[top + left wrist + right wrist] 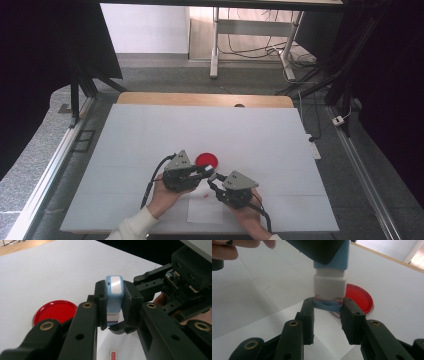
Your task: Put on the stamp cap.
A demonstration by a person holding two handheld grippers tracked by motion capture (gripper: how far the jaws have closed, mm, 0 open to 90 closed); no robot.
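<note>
i have the left tool (112, 311) clenched on the blue-and-white stamp (114, 293) above the surface (150, 130), right tool (328, 312) clenched on its blue cap (327, 305). light, rigid, slick plastic; i'd grip the flat sides.

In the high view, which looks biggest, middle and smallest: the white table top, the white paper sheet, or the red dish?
1. Table top, biggest by far.
2. Paper sheet, partly under the hands.
3. Red dish, smallest.
</note>
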